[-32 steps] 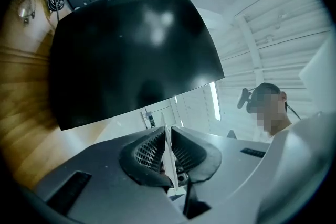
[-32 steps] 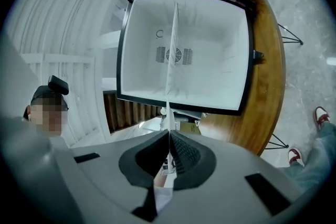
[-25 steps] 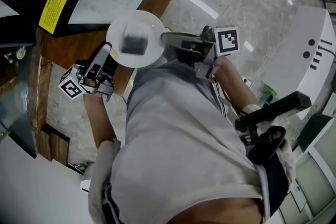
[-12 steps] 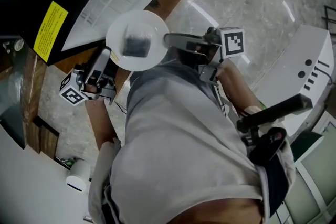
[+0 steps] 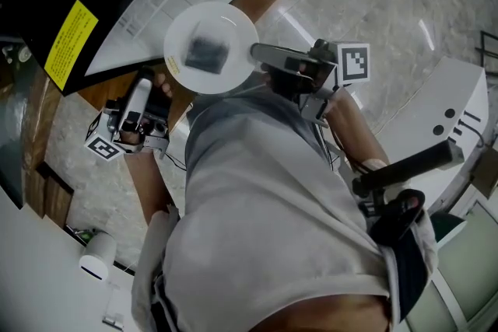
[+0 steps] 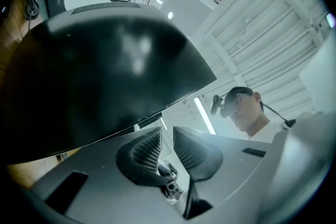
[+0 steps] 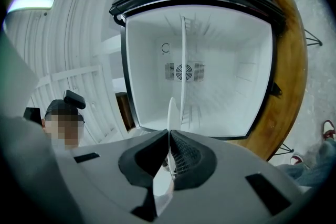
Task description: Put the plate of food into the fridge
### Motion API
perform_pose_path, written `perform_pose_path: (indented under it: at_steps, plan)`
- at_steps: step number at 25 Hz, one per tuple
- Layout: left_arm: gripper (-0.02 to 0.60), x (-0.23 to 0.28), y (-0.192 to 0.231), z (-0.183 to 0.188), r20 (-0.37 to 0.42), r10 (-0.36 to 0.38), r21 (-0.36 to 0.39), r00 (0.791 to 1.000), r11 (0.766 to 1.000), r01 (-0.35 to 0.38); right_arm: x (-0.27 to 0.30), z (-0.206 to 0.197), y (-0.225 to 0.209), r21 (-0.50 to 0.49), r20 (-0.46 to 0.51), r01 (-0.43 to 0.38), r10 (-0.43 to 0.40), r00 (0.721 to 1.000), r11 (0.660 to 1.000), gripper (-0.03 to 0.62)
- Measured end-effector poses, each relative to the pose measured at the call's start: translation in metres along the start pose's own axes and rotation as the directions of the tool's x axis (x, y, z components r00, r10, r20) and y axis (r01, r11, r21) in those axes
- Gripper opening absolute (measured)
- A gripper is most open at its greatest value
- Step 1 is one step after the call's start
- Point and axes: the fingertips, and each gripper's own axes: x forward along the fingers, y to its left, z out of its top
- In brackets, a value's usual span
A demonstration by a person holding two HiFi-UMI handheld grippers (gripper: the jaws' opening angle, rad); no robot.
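The round white plate point(image 5: 232, 21) bearing a dark block of food point(image 5: 206, 54) is being gripped by its rim in the clamped right gripper point(image 5: 255, 52), in front of the open white fridge point(image 7: 220, 76); the left gripper point(image 5: 146, 80) is being held empty beside the fridge door, its jaws slightly apart, having just been opening.

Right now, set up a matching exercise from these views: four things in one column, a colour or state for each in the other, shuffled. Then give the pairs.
Things:
1. plate
2. food
3. fridge
4. label

Colour or state:
A. yellow
B. open, white inside
C. pinched at its rim by the right gripper
D. dark, lying on the plate

Pairs: 1-C, 2-D, 3-B, 4-A
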Motion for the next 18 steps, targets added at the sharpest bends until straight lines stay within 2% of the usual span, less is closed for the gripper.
perform_pose_path:
  at_steps: [7, 18]
  plan:
    - [0.061, -0.002, -0.005, -0.009, -0.003, 0.020, 0.038, 1.000, 0.999, -0.020, 0.002, 0.028, 0.007, -0.012, 0.047, -0.035, 0.035, 0.998, 0.999, 0.023]
    - [0.060, 0.007, -0.017, -0.027, -0.008, 0.027, 0.056, 1.000, 0.998, -0.027, 0.013, 0.070, 0.011, 0.001, 0.127, -0.032, 0.031, 0.991, 1.000, 0.023]
